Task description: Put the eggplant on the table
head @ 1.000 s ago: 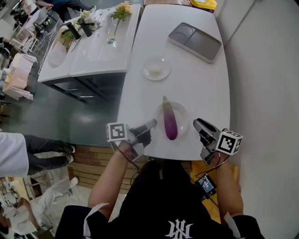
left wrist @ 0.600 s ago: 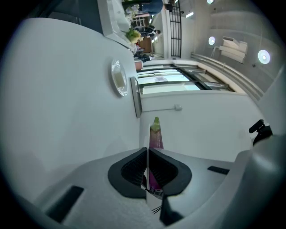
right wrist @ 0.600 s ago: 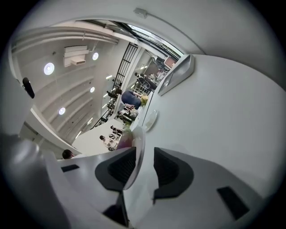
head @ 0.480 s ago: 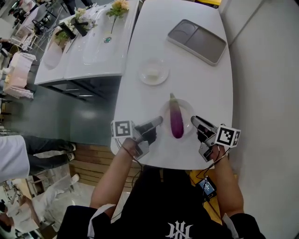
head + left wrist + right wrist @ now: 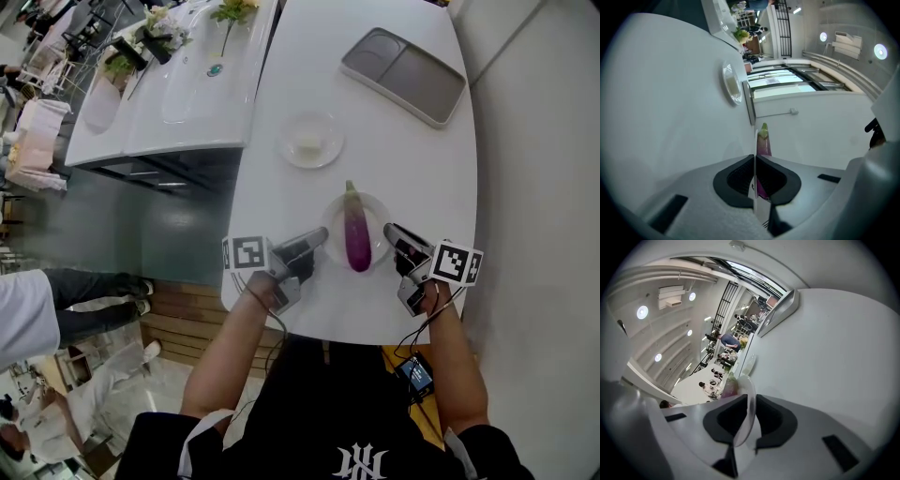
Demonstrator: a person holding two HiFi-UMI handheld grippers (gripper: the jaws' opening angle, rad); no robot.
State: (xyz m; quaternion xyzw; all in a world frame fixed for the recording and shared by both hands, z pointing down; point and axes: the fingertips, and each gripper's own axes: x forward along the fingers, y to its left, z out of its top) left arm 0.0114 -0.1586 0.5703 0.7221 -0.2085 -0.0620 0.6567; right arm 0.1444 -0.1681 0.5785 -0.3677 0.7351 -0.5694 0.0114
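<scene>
While the eggplant [image 5: 355, 239] lies on a small plate [image 5: 375, 208] at the near end of the tabletop [image 5: 394, 141], the left gripper [image 5: 319, 239] has its jaws clamped on the plate's left rim. The right gripper [image 5: 392, 232] has just been closing its jaws and now pinches the right rim, probably so that both can lift and tip the plate.

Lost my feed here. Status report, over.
Left gripper shut on plate rim. Right gripper jaws just closed further onto the opposite rim. Eggplant lies on plate, not yet on table. Nothing blocking.
</scene>
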